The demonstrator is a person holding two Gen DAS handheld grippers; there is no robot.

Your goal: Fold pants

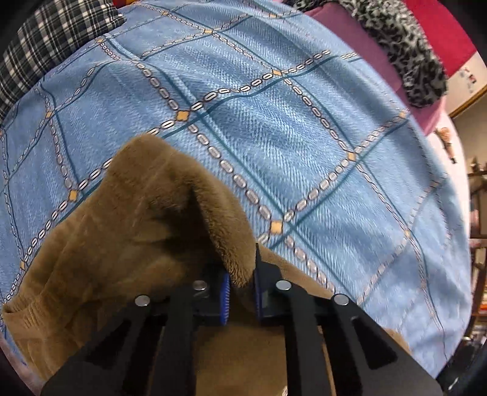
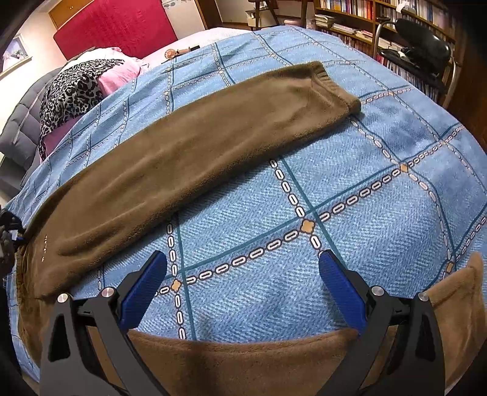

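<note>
Brown fleece pants (image 2: 188, 158) lie on a blue checked bedspread (image 2: 380, 213). One leg stretches across the bed to its ribbed cuff (image 2: 334, 88) at the far right. The other leg (image 2: 249, 362) lies under my right gripper (image 2: 243, 286), which is open and empty above it. My left gripper (image 1: 240, 289) is shut on a raised fold of the pants (image 1: 170, 213), near the waistband at the left. The left gripper also shows at the left edge of the right wrist view (image 2: 7, 237).
A leopard-print cloth (image 2: 73, 88) and pink pillow (image 2: 121, 76) lie at the bed's head by a red headboard (image 2: 115, 27). A plaid cloth (image 1: 51, 45) lies at the far left. A black chair (image 2: 423, 51) and bookshelves (image 2: 359, 18) stand beyond the bed.
</note>
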